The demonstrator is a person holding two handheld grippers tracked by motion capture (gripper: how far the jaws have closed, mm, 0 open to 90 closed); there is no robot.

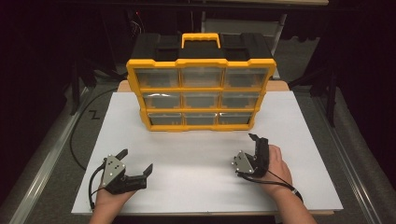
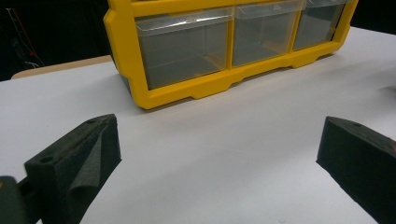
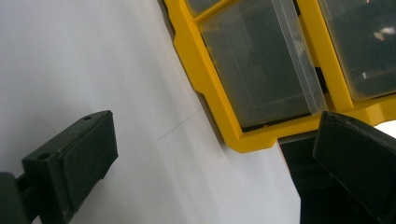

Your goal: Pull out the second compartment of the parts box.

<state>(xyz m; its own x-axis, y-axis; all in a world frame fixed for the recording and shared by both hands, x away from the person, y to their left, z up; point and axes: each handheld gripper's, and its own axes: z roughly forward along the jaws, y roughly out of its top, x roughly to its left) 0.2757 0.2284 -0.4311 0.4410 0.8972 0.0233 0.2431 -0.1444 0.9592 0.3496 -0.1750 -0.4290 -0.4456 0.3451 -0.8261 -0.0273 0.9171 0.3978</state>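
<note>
While both hand-held tools are hovering over the white sheet-covered table (image 1: pixel 299 140), the yellow-framed plastic organiser cabinet with nine clear drawers (image 1: pixel 201 91) is standing upright at the table's far middle, well apart from them. The left gripper (image 1: pixel 137 161) is spread wide and empty; the right gripper (image 1: pixel 259 144), rolled on its side, is likewise released, pointing at the bottom-right drawer (image 3: pixel 261 65). A good approach is probably levelling the right tool first, then closing squarely on that drawer's front lip.
</note>
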